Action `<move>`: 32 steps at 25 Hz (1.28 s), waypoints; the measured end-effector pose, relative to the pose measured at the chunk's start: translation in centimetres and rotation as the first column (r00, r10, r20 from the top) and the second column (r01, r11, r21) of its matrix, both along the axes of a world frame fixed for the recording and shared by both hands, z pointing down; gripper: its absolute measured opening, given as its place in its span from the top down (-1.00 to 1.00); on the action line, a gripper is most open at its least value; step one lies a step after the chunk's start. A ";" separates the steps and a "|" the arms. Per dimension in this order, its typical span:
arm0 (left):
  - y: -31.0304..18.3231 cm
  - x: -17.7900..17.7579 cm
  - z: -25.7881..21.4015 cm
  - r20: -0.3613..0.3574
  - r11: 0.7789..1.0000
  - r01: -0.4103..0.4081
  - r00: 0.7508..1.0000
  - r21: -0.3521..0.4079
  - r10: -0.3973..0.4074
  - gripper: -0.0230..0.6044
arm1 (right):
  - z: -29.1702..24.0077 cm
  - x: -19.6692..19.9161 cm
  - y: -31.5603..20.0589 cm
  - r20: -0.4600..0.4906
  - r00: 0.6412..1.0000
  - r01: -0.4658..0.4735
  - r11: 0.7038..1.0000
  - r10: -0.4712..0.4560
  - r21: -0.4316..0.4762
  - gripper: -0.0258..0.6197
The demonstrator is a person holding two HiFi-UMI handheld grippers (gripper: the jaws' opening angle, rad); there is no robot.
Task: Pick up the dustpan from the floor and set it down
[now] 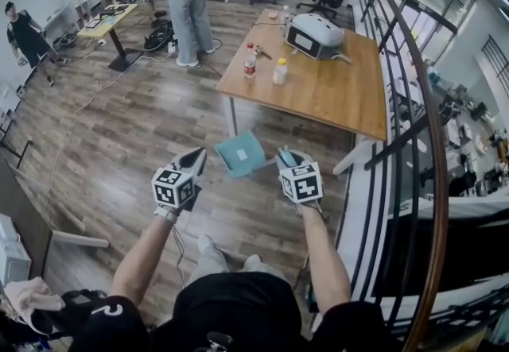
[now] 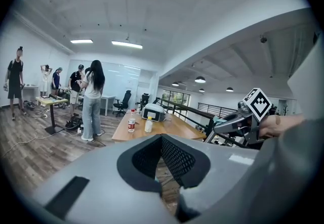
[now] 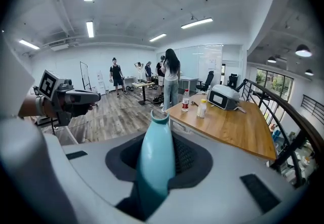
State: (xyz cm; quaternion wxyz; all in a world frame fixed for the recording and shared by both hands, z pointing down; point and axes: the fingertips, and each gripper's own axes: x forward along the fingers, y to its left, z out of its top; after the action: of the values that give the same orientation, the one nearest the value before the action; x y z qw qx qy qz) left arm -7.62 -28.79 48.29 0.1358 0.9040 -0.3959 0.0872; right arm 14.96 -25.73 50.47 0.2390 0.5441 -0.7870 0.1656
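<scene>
The teal dustpan [image 1: 241, 153] hangs in the air in front of me, above the wooden floor, its pan tilted towards the left. My right gripper [image 1: 285, 158] is shut on its handle; in the right gripper view the teal handle [image 3: 157, 160] stands up between the black pads. My left gripper [image 1: 195, 160] is at the same height just left of the pan, apart from it. Its pads [image 2: 174, 160] meet at the tip with nothing between them. Each gripper shows in the other's view: the right gripper [image 2: 238, 122] and the left gripper [image 3: 76, 97].
A wooden table [image 1: 318, 96] stands just ahead with a red-labelled bottle [image 1: 250, 60], a white bottle [image 1: 280, 71] and a white device [image 1: 314, 32]. A black railing [image 1: 413, 144] runs along the right. A person [image 1: 189, 1] stands left of the table; others stand farther left.
</scene>
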 end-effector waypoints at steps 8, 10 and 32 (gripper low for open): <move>0.2 2.6 -0.8 0.005 1.000 -0.021 1.000 0.013 0.021 0.93 | -1.1 2.4 0.5 0.000 1.000 0.006 1.000 -0.006 0.026 0.64; 0.3 3.1 -1.1 0.004 1.000 -0.027 1.000 0.016 0.026 0.93 | -1.7 2.9 0.7 0.005 1.000 0.002 0.999 -0.002 0.036 0.64; 3.3 17.3 0.9 0.016 0.973 -0.231 0.973 -0.012 0.232 0.94 | 0.4 15.4 9.0 0.007 0.975 -0.223 0.975 0.223 0.000 0.64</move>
State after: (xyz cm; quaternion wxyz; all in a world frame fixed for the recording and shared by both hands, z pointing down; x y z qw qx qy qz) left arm 9.68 -25.47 49.22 0.1261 0.9425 -0.2886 0.1121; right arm 30.32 -16.71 50.84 0.2160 0.6284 -0.7219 0.1932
